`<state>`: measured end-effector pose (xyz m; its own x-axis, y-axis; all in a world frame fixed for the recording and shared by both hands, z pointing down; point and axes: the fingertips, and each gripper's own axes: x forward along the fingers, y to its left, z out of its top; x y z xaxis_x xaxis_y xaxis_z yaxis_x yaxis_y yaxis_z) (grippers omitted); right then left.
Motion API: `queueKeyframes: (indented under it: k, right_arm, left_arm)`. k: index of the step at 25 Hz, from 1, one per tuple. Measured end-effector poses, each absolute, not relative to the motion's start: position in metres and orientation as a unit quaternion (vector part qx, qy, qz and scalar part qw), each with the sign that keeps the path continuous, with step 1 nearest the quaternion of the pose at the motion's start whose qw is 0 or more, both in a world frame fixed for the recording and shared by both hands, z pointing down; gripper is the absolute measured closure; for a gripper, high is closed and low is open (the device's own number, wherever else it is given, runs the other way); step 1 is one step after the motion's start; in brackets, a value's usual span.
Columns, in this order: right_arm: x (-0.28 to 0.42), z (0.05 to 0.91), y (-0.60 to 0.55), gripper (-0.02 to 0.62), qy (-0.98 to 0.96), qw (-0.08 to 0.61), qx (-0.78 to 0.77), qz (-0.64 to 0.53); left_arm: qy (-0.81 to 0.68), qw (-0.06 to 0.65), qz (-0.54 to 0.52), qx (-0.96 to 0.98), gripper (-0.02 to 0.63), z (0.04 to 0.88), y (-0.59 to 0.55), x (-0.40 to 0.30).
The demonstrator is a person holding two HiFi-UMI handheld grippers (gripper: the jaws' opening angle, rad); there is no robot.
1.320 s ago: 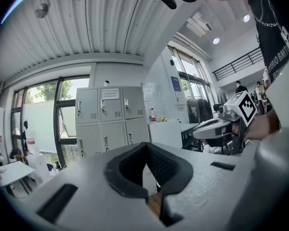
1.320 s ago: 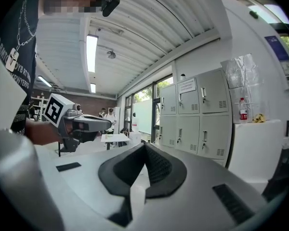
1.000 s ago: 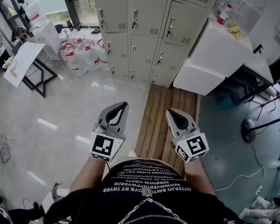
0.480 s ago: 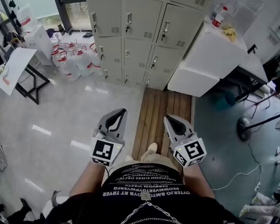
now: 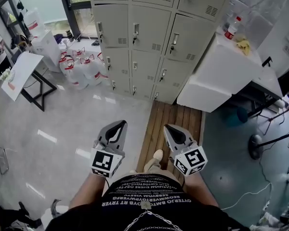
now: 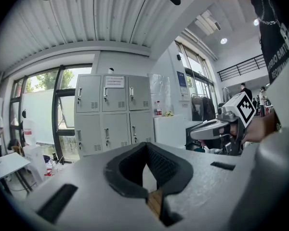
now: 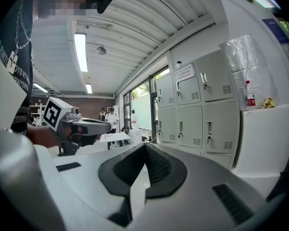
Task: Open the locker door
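A bank of grey lockers (image 5: pixel 149 28) stands ahead, every door shut, each with a small handle. It also shows in the left gripper view as lockers (image 6: pixel 113 114) and in the right gripper view as lockers (image 7: pixel 192 109). My left gripper (image 5: pixel 121 123) and right gripper (image 5: pixel 167 127) are held side by side at waist height, well short of the lockers and pointing toward them. Both are shut with nothing between the jaws, as the left gripper (image 6: pixel 145 145) and right gripper (image 7: pixel 145 145) show up close.
A white cabinet (image 5: pixel 221 66) with a red-capped bottle (image 5: pixel 229 29) stands right of the lockers. Water jugs (image 5: pixel 82 64) and a tilted white table (image 5: pixel 21 73) sit at the left. A wooden floor panel (image 5: pixel 171 121) lies before the lockers. A fan (image 5: pixel 256 143) and cables are at the right.
The person has stepped forward, a shoe now showing between the grippers. Both grippers sit a little lower in the head view and remain shut.
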<state>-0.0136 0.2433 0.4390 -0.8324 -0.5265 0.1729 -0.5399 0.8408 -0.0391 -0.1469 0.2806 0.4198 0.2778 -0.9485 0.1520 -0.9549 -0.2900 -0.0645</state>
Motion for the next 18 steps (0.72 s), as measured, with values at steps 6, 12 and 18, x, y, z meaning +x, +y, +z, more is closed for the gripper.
queueKeyframes:
  k: [6, 12, 18]
  right_arm:
    - [0.012, 0.446, 0.182, 0.598, -0.953, 0.076, 0.286, 0.058]
    - [0.048, 0.458, 0.127, 0.593, -0.949, 0.075, 0.299, 0.069]
    - [0.087, 0.465, 0.076, 0.589, -0.944, 0.071, 0.312, 0.079]
  left_arm:
    - [-0.588, 0.023, 0.086, 0.804, 0.614, 0.420, 0.224, -0.126]
    - [-0.572, 0.029, 0.095, 0.814, 0.614, 0.433, 0.163, -0.091]
    - [-0.562, 0.015, 0.104, 0.821, 0.614, 0.429, 0.099, -0.058]
